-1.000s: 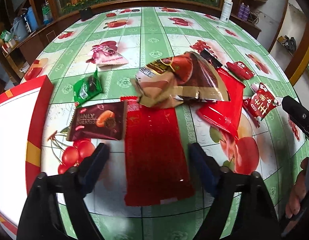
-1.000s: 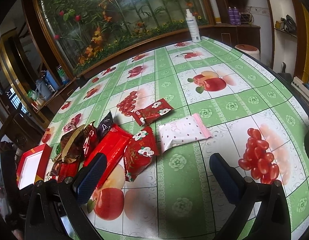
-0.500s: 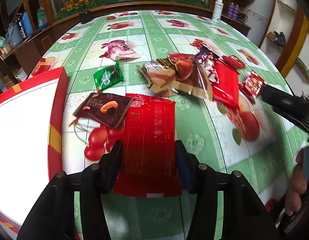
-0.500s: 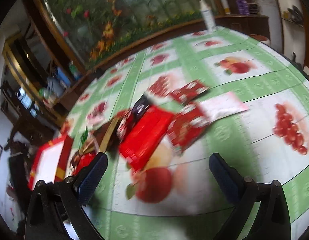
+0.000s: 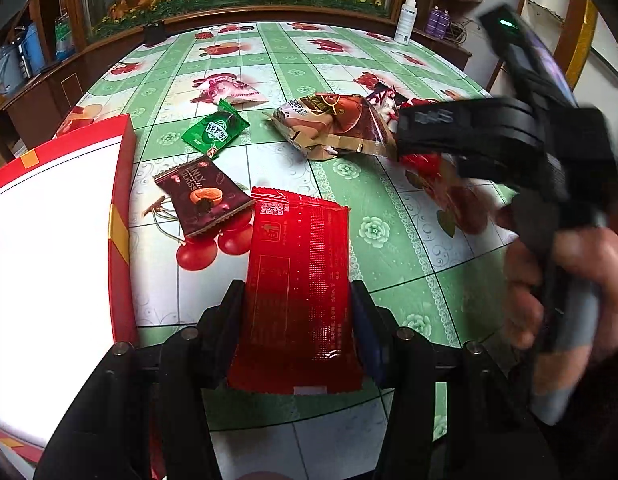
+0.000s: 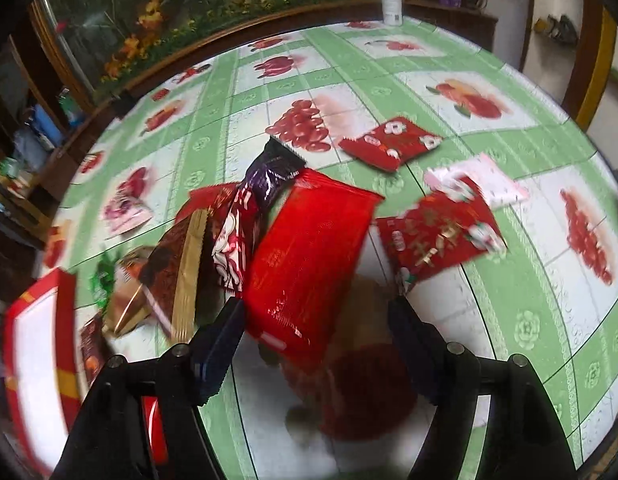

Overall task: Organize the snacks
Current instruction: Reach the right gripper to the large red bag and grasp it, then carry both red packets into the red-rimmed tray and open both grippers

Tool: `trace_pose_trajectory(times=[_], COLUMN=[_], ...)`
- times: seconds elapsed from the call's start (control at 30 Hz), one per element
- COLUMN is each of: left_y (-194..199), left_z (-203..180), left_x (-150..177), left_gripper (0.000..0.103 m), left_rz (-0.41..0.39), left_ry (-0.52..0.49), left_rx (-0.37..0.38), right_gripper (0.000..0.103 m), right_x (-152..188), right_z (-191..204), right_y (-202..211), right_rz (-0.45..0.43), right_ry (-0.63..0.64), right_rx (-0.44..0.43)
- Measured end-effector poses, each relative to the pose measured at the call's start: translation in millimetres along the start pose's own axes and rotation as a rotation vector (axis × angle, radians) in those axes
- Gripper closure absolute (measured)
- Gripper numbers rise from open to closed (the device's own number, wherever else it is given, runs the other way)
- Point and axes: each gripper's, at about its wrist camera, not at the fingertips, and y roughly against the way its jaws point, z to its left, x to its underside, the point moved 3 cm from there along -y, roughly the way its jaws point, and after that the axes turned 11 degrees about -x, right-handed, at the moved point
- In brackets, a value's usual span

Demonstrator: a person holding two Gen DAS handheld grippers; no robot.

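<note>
The left gripper (image 5: 297, 312) squeezes the flat red packet (image 5: 299, 280), just right of the red box (image 5: 49, 264). The right gripper (image 6: 317, 332) hangs wide by another red pack (image 6: 309, 256). Next, I think, the packet goes into that box.

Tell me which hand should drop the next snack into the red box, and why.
Left. The left tongs are shut on the long red packet, and the red box lies right beside them. The right tongs are open and empty, hovering at another red packet, farther from the box.
</note>
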Motion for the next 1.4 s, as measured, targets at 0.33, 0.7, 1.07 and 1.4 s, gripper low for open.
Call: trace_pose_trajectory(times=[0.33,0.7,1.07,1.4], left_y=[3.5,5.5,-0.1,-9.7], left_z=[4.1,3.8,-1.3,-4.6], left_x=[6.5,8.4,-0.1,-9.7], left_gripper=[0.053,0.053,0.046,0.039], left_rz=[-0.001,0.007,0.053,0.044], left_ry=[-0.001,-0.002,-0.053,-0.098], left_rx=[0.004,-0.015,-0.023,-0.056], right_gripper=[0.004,0.047,0.045,0.022], right_x=[-17.6,7.0,62.5,61.8], right_z=[11.5,-19.3,-60.2,-59.8], right_y=[-27.9,10.0,57.8,53.1], right_rz=[-0.002,0.029,0.086,0.057], right_ry=[0.025,0.153,0.280,0.265], right_rx=[0.135,0.045,-0.033,-0.029])
